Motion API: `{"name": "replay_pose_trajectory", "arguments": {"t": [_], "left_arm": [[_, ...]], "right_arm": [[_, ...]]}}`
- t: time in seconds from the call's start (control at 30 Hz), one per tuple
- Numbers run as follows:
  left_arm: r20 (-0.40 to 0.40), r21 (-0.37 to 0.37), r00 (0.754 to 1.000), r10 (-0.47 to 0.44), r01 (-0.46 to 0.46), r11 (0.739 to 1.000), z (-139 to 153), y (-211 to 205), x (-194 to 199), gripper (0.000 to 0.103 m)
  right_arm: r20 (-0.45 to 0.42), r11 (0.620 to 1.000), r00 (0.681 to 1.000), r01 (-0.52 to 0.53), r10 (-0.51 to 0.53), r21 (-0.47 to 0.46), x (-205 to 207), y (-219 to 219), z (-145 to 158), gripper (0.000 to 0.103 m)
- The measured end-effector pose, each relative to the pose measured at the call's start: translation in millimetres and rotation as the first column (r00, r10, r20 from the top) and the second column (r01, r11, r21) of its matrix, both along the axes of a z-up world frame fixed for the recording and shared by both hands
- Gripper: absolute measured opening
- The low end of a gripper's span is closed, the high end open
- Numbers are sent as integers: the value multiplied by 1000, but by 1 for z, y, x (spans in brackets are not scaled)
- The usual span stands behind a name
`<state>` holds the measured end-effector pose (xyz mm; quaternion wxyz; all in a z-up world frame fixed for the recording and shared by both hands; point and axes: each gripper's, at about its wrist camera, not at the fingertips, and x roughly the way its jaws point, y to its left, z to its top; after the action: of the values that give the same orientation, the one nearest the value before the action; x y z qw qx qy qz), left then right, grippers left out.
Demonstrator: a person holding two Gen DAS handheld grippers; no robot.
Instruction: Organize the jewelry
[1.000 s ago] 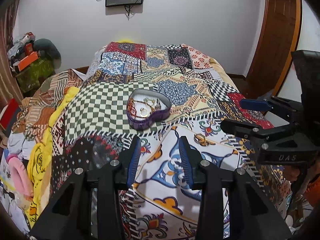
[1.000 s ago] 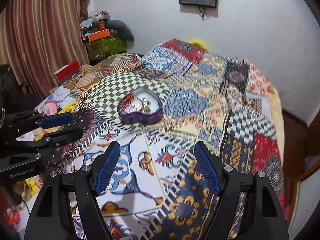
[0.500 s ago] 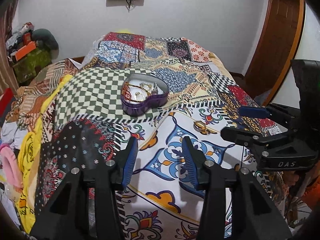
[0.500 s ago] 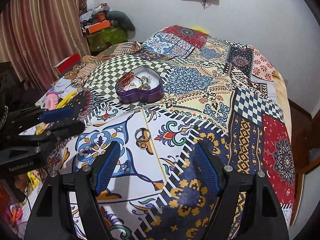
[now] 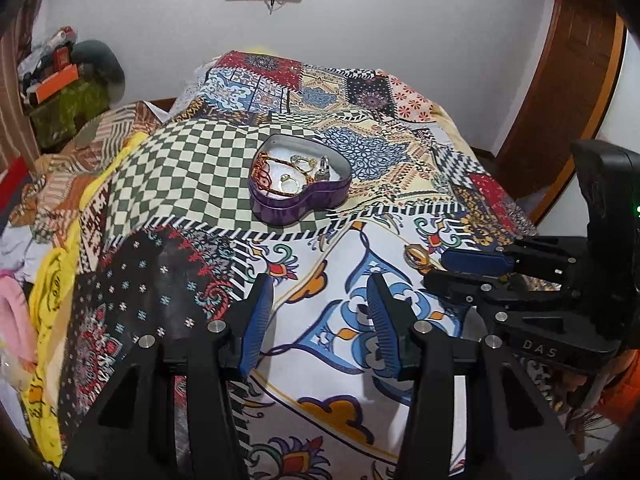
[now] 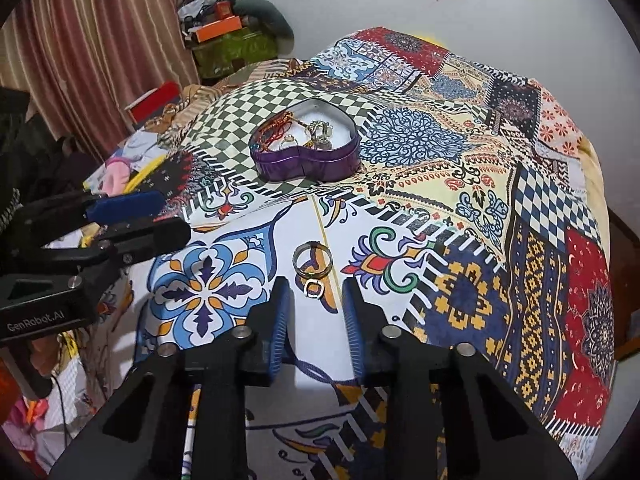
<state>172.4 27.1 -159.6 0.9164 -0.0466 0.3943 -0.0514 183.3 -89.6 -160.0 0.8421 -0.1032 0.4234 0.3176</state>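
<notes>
a purple heart-shaped metal tin [image 6: 306, 155] sits open on the checkered patch of a patchwork bedspread [image 6: 472, 200], holding rings and a red-and-gold bracelet. nearer, a loose silver ring [image 6: 312, 261] lies on the white floral patch, with a small metal piece [image 6: 313, 288] just beside it. the right hand-held gripper [image 6: 316, 312] hovers just behind these, its jaws parted and holding nothing. the left hand-held gripper [image 5: 320, 312] is likewise parted and empty, well apart from the tin.
</notes>
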Motion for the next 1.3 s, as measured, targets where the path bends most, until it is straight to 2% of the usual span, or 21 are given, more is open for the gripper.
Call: {"name": "replay_pose_trajectory", "arguments": {"t": [0.17,0.27,0.43,0.83,0.93,1.07,1.17,1.3], "left_arm": [[11,23,1000,-4,4,1000,1,-2,2,48],[3,10,1000,-24,24,1000,0,-5,6,48],[-8,29,998,-64,65,998,-3,-18,14,45],[-38,56,980,-196,198,979,-6,-65,32,45],[-56,79,976,-210,214,974,-10,-74,39,38],[-86,71,977,-193,199,977,-16,-77,49,31],[-94,60,977,-193,199,978,-16,-79,52,21],[-88,68,973,-213,219,973,-15,-83,52,21]], "right_arm": [[23,999,999,-27,28,-21,-3,6,-1,10],[46,999,998,-31,32,-36,-6,8,-1,9],[49,1000,999,-14,15,-16,-6,0,4,9],[82,997,994,67,-69,31,5,-38,19,9],[79,996,994,74,-78,44,6,-42,18,9],[86,996,993,73,-77,54,6,-45,18,9],[98,996,992,69,-75,54,6,-45,19,9],[104,996,992,65,-71,62,6,-45,21,9]]}}
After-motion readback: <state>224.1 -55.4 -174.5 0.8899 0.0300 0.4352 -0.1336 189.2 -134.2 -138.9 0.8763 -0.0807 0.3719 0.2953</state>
